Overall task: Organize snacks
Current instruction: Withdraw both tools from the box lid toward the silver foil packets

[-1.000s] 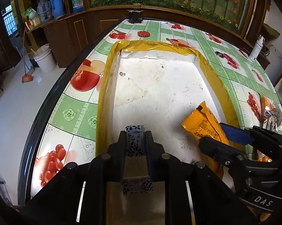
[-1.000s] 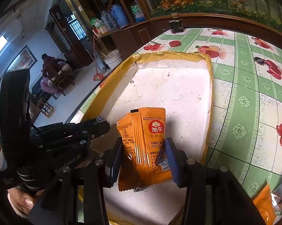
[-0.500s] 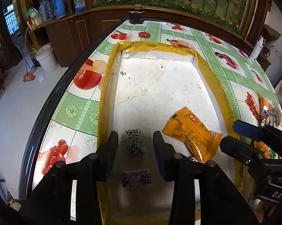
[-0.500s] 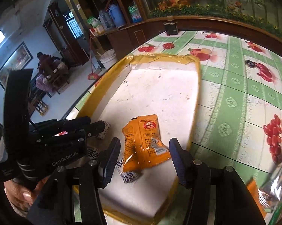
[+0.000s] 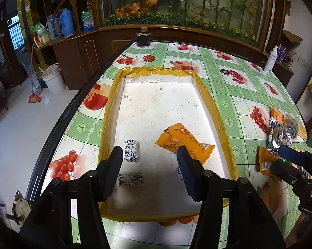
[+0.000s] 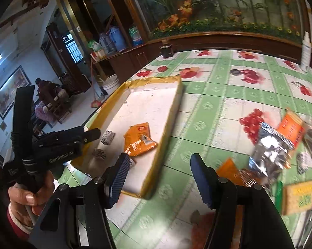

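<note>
Fruit-print table (image 5: 234,95): orange packet (image 5: 183,141) and small candies (image 5: 131,150) already in tray (image 5: 209,103), heap (image 6: 280,143) near right edge left, left gripper (image 5: 149,157) and right gripper (image 6: 158,170) gaping empty, jaws just widened.

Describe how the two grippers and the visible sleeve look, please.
Both are black handheld tools with two fingers. The right gripper has dark blue ribbed pads. The left gripper has black bolted fingers, and in the right wrist view its body carries white "GenRobot.AI" lettering. The hand under it shows a red cuff.
</note>
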